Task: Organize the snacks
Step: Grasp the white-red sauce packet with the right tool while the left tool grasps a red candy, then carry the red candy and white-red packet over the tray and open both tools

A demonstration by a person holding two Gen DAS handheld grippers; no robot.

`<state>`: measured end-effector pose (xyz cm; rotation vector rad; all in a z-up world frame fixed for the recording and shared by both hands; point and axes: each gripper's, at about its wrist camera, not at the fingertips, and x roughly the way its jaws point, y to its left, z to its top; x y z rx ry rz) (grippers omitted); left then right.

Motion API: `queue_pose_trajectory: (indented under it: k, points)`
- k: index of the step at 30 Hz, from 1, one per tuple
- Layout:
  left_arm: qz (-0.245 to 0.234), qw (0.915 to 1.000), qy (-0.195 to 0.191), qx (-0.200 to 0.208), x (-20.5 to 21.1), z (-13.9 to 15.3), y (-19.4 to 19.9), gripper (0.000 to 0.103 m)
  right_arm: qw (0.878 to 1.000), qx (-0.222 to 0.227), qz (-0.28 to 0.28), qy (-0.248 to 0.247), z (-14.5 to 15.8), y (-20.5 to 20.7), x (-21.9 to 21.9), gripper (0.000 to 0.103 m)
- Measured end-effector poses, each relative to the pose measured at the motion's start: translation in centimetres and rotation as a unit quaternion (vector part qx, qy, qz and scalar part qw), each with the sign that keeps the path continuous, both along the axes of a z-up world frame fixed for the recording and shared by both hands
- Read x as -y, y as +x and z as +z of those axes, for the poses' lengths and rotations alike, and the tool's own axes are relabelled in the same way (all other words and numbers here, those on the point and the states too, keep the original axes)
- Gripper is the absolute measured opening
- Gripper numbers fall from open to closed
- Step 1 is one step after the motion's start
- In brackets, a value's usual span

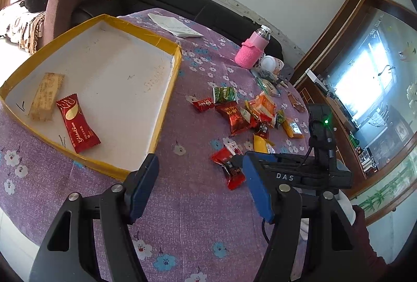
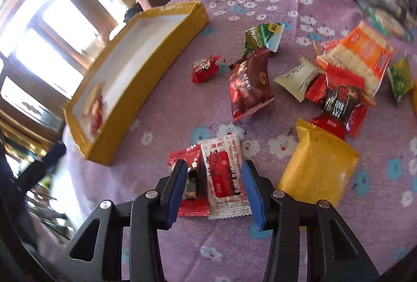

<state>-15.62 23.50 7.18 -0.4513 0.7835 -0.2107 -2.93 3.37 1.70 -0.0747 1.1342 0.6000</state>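
A shallow yellow-rimmed box (image 1: 166,89) with a white floor lies on the purple flowered tablecloth (image 1: 187,203). It holds a red snack packet (image 1: 77,123) and a beige wafer bar (image 1: 47,97). Several loose snack packets (image 1: 245,115) lie right of the box. My left gripper (image 1: 200,177) is open and empty above the cloth near the box's near corner. My right gripper (image 2: 215,177) is open, its jaws astride a white-and-red sachet (image 2: 224,177) and a red packet (image 2: 189,183) on the cloth. The box (image 2: 146,71) shows at the left of the right wrist view. The right gripper's body (image 1: 299,172) shows in the left wrist view.
A pink flask in a knitted sleeve (image 1: 251,50), folded papers (image 1: 174,25) and small clutter (image 1: 271,71) stand at the table's far side. A yellow packet (image 2: 318,167) lies right of my right gripper. A sofa (image 1: 198,11) and a wooden cabinet (image 1: 365,89) stand beyond the table.
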Motion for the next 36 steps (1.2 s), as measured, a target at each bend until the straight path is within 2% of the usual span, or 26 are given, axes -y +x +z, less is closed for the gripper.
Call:
queue_pose_trajectory:
  k: [2,4,5,8,11,13,16,18,23,29,30,32,33,34,36]
  points:
    - [-0.007,1.0,0.006,-0.001,0.5,0.0,0.0,0.066,1.0,0.019,-0.005,-0.013,-0.1,-0.6,-0.1,0.043]
    - [-0.009,0.9999,0.01,0.0,0.7,0.1,-0.2,0.066,1.0,0.018,-0.019,-0.007,-0.2,-0.6,0.1,0.032]
    - [-0.01,0.9999,0.012,0.0,0.8,0.2,-0.2,0.066,1.0,0.016,-0.025,-0.001,-0.3,-0.5,0.4,0.03]
    - [-0.016,0.9997,0.016,-0.004,1.5,0.0,-0.1,0.066,0.999,0.025,-0.043,0.004,-0.5,-0.3,0.8,0.03]
    - [-0.023,0.9995,0.017,-0.013,2.4,-0.4,0.2,0.066,0.997,0.051,-0.046,-0.016,-0.6,-0.3,-0.5,0.035]
    - [-0.029,0.9993,0.019,-0.016,2.9,-0.6,0.1,0.066,0.996,0.068,-0.047,-0.03,-0.6,-0.3,-1.2,0.035]
    - [-0.037,0.9988,0.028,-0.018,3.7,-0.5,0.0,0.066,0.995,0.079,-0.049,-0.03,-0.6,-0.4,-1.2,0.027]
    - [-0.044,0.9981,0.035,-0.024,4.4,-0.8,0.1,0.066,0.995,0.071,-0.061,-0.017,-0.5,-0.6,-0.2,0.023]
    - [-0.075,0.9945,0.052,-0.051,7.2,-2.7,1.9,0.066,0.993,0.055,-0.101,0.041,0.4,-2.0,4.1,0.023]
    - [-0.084,0.9886,0.108,-0.064,10.6,-4.2,5.7,0.066,0.989,0.054,-0.116,0.075,1.4,-4.2,7.5,0.024]
    - [-0.088,0.9865,0.122,-0.065,11.2,-4.5,6.3,0.063,0.989,0.054,-0.117,0.077,1.5,-4.4,7.8,0.024]
    - [-0.1,0.9787,0.163,-0.073,12.5,-5.4,7.3,0.037,0.988,0.054,-0.12,0.082,1.8,-4.7,8.4,0.024]
    - [-0.098,0.9739,0.197,-0.057,13.2,-5.5,7.2,0.026,0.988,0.054,-0.122,0.085,1.9,-5.0,8.7,0.024]
    - [-0.103,0.9719,0.204,-0.058,13.5,-5.6,7.3,0.025,0.987,0.053,-0.122,0.088,2.0,-5.0,8.9,0.024]
    - [-0.106,0.9734,0.195,-0.057,13.4,-5.6,7.0,0.024,0.987,0.052,-0.123,0.091,2.1,-5.1,9.1,0.024]
